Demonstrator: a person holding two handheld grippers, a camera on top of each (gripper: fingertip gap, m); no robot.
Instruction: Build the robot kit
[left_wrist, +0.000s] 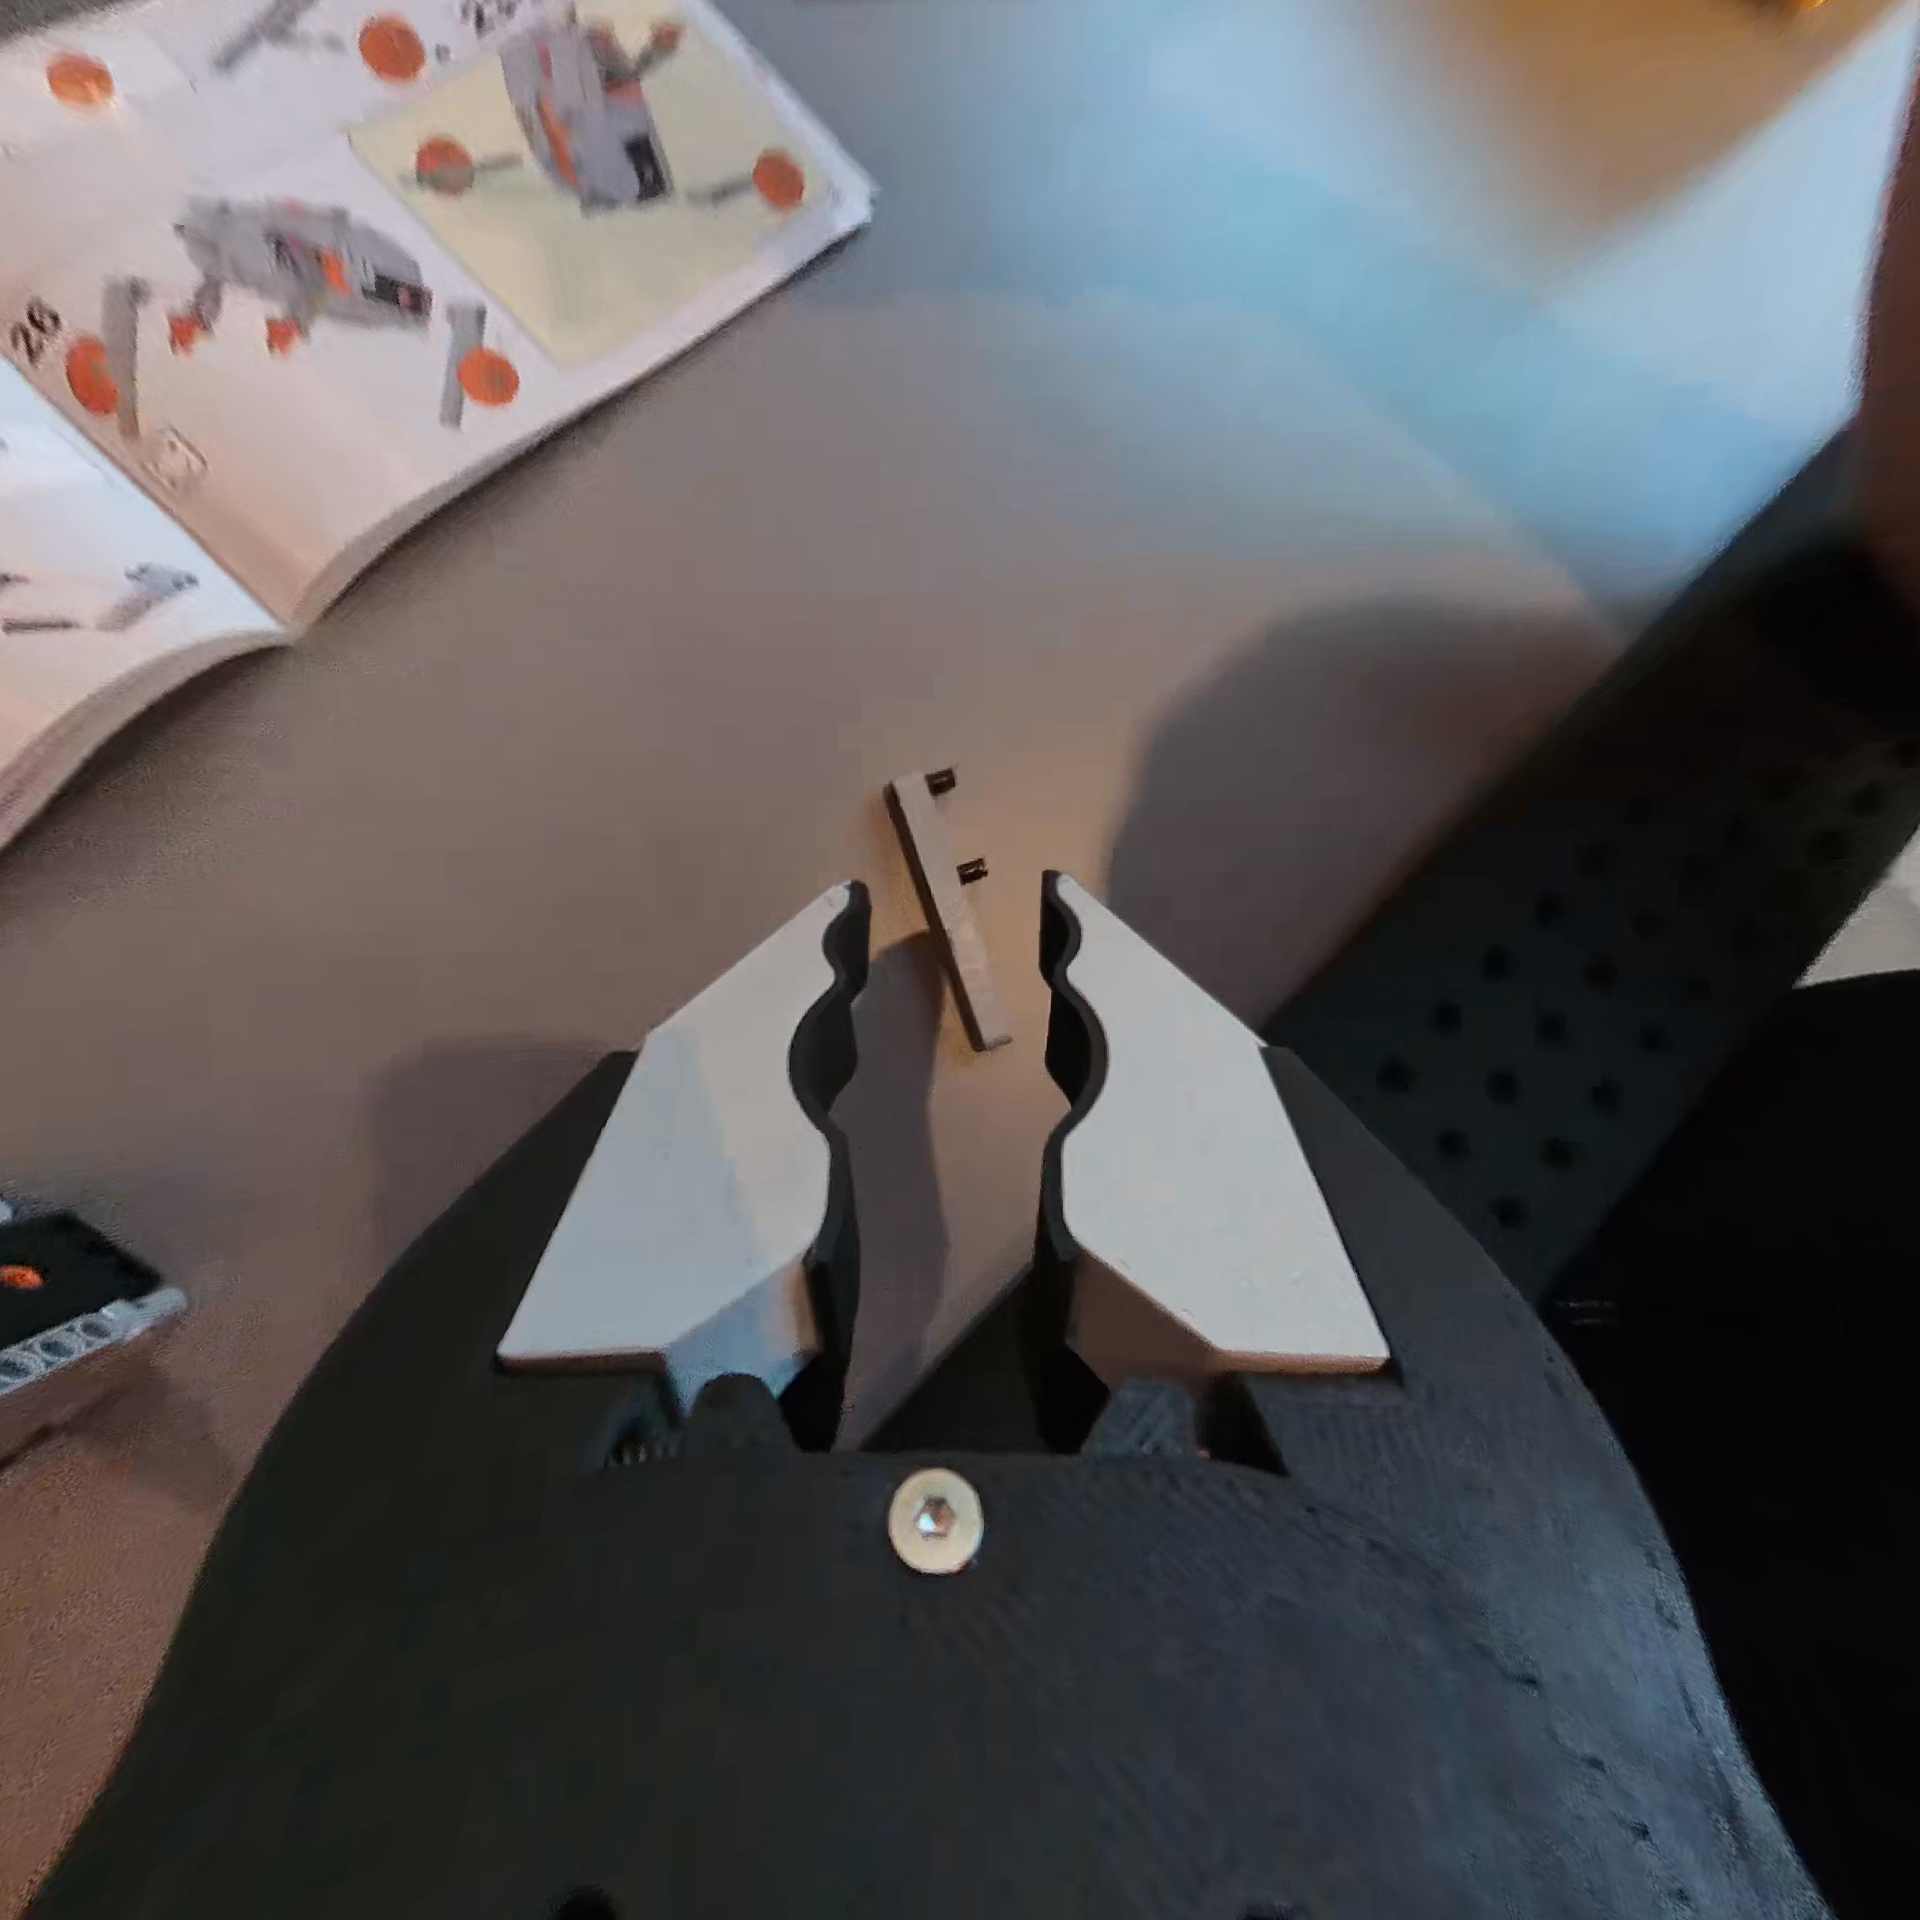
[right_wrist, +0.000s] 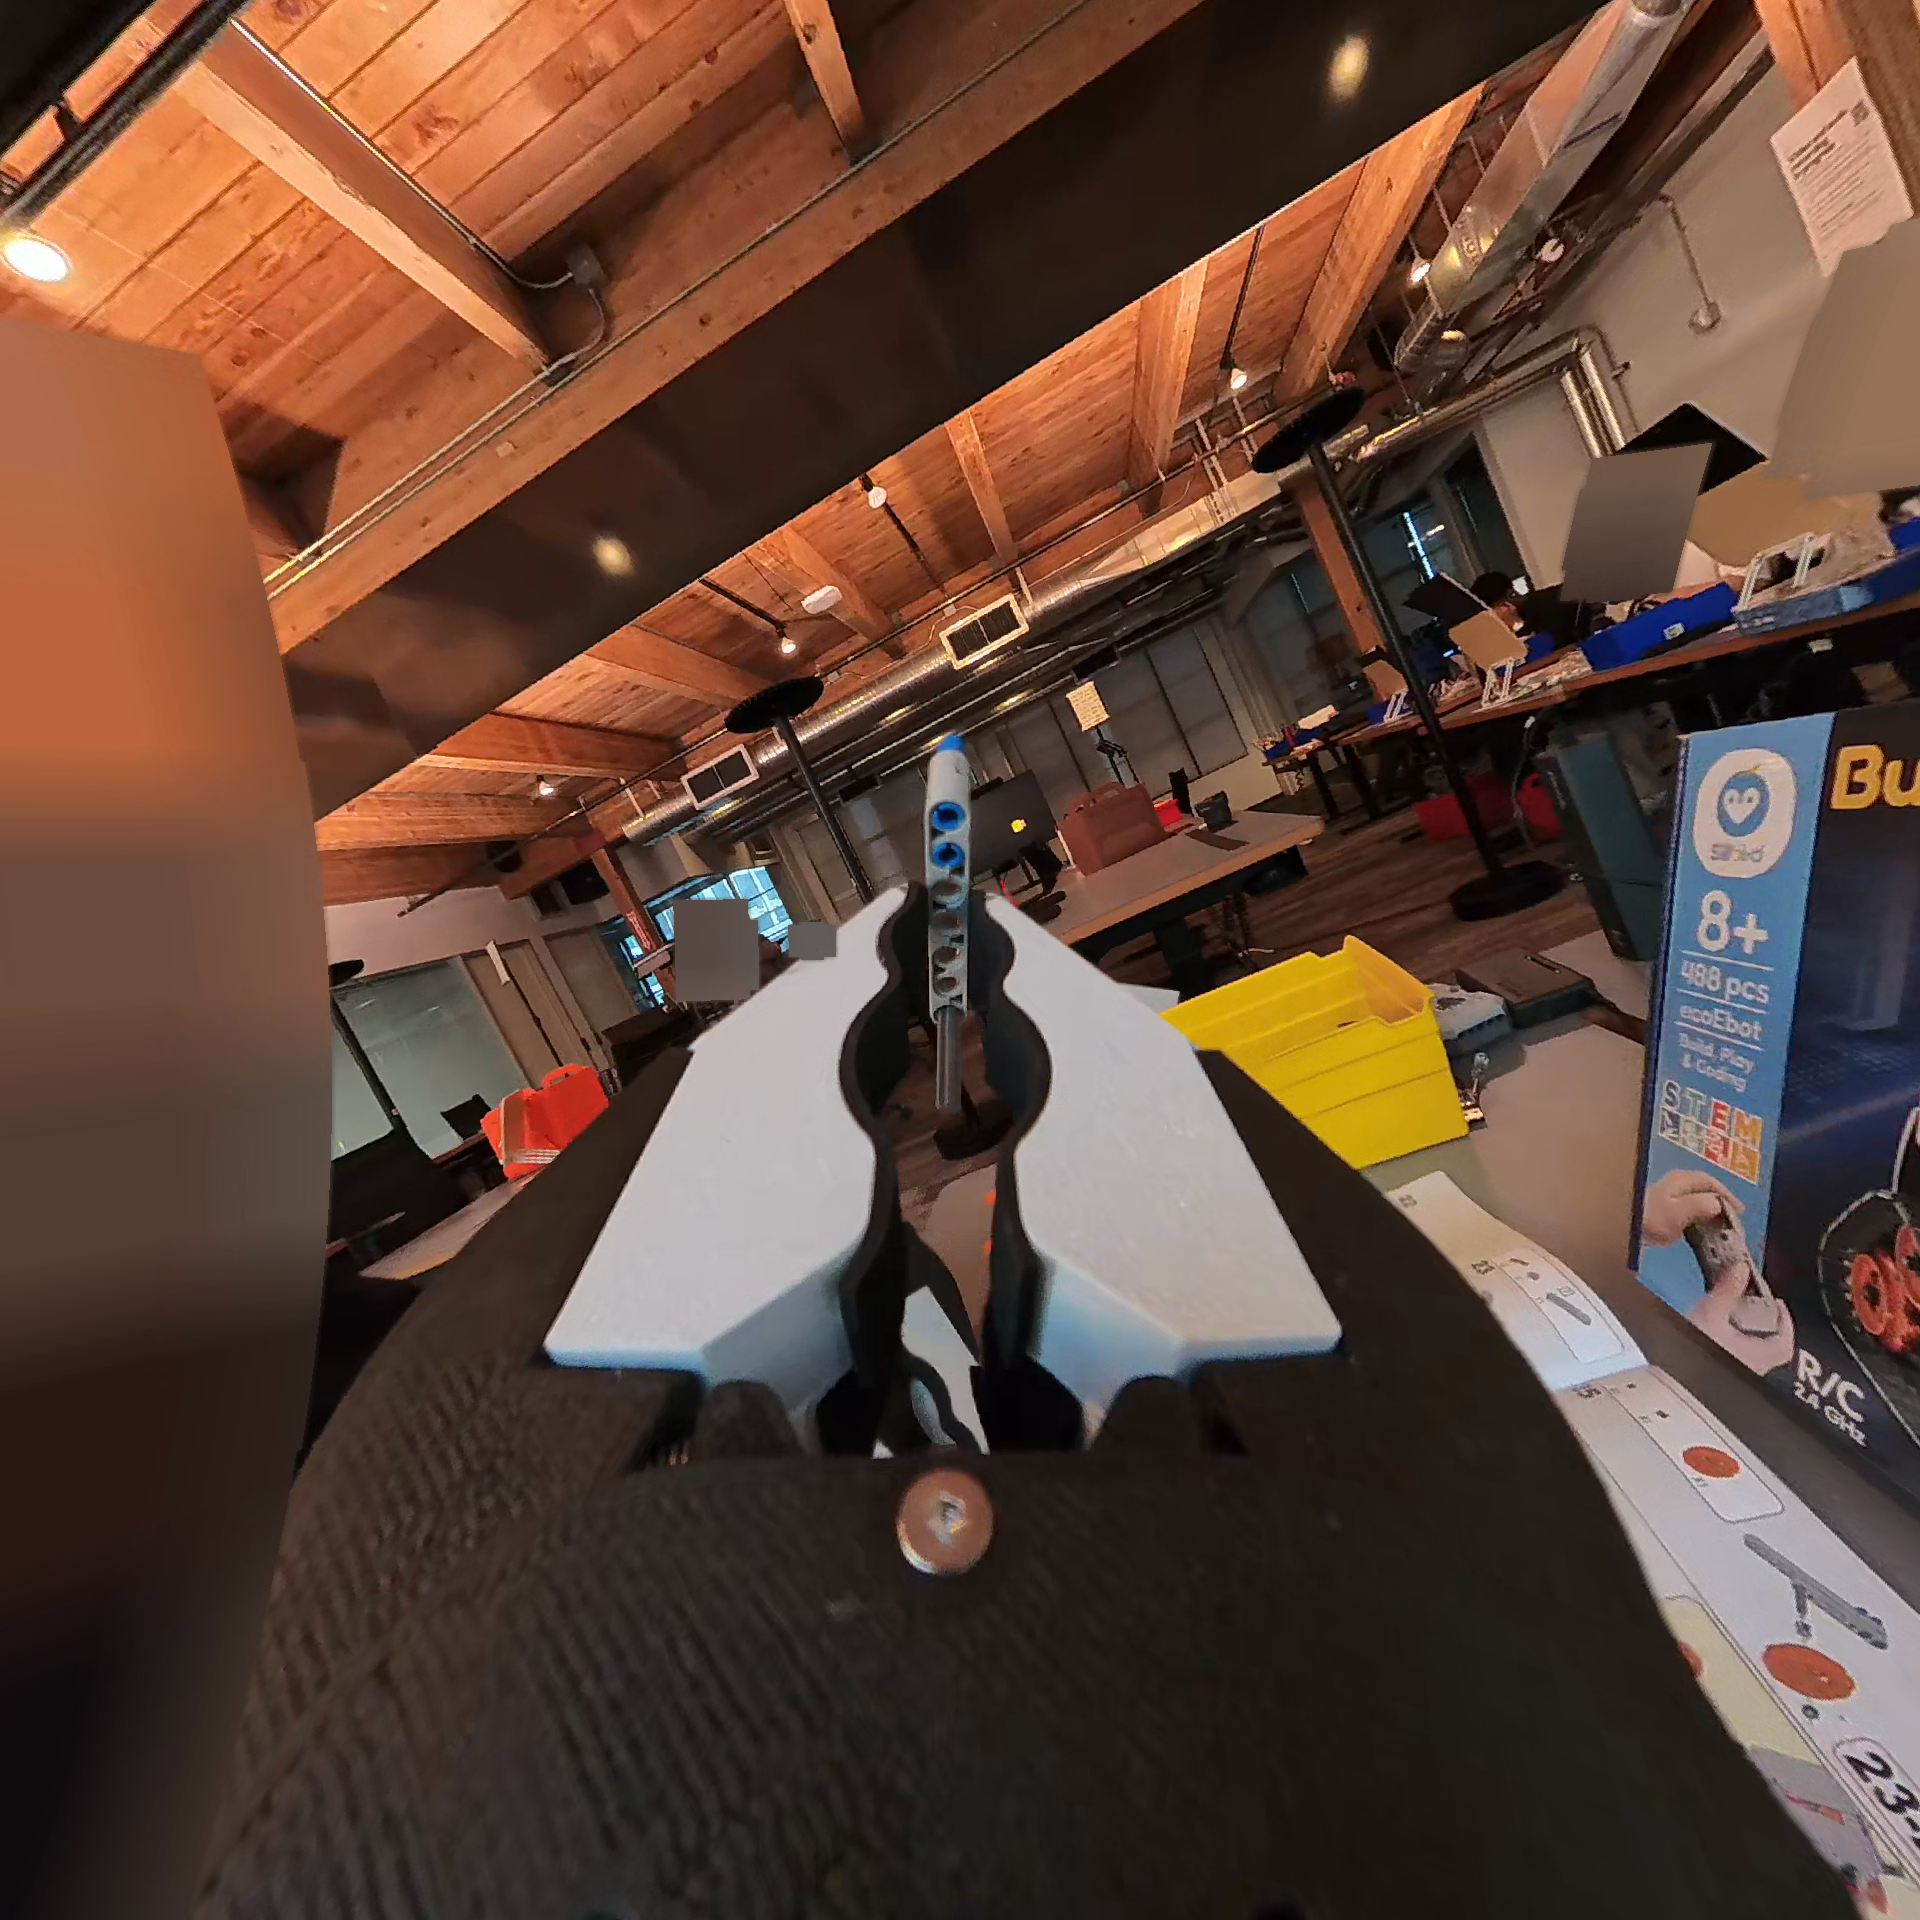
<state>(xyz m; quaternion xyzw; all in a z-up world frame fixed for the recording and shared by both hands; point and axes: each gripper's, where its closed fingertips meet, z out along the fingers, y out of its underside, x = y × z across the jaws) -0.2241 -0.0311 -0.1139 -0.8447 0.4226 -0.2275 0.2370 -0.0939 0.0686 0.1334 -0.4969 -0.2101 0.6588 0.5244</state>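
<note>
My left gripper (left_wrist: 951, 894) is open and hangs just above the grey table (left_wrist: 727, 675). A small grey beam with two black pins (left_wrist: 951, 909) lies on the table between its fingertips, apart from both. My right gripper (right_wrist: 948, 914) is raised and points up toward the room. It is shut on a grey perforated beam with blue pins (right_wrist: 948, 883), which stands upright out of the fingertips. A thin dark rod (right_wrist: 945, 1065) shows below the beam, between the fingers.
An open instruction booklet (left_wrist: 343, 312) lies at the far left and also shows in the right wrist view (right_wrist: 1621, 1455). A black perforated part (left_wrist: 1621, 966) crosses the right side. A partly built black and grey model (left_wrist: 62, 1320) sits at left. A kit box (right_wrist: 1787, 1091) and yellow bins (right_wrist: 1340, 1049) stand at right. About 30 cm separates my left fingertips from my right.
</note>
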